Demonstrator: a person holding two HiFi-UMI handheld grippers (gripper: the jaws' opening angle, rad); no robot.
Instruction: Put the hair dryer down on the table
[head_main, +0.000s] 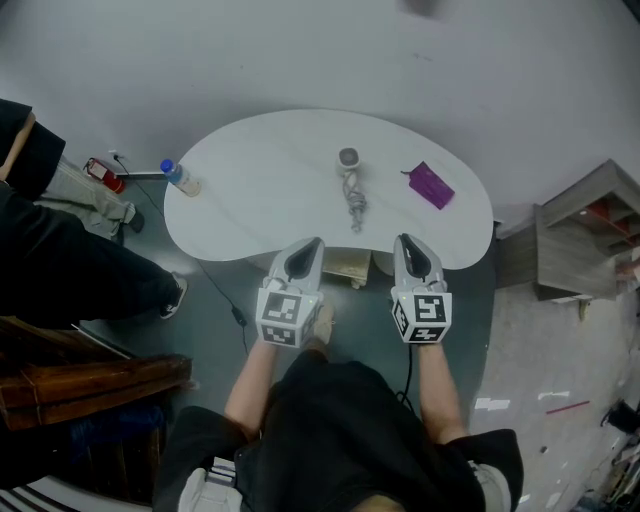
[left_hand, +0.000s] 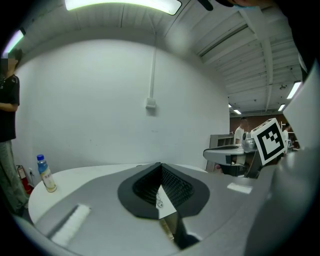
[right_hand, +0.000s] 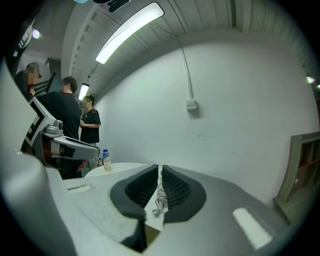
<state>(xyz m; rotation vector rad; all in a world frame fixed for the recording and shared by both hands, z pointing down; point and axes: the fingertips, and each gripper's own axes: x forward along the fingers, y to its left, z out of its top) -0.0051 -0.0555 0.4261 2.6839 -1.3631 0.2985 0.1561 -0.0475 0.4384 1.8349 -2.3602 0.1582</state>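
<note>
the left tongs and the right tongs both have their jaws together with nothing between them, and they hang at the near edge of the table. the hair dryer lies in the middle of the table (its cord bunched toward the near edge), apart from both. i judge the task done.

Grey hair dryer, lying on white table
</note>
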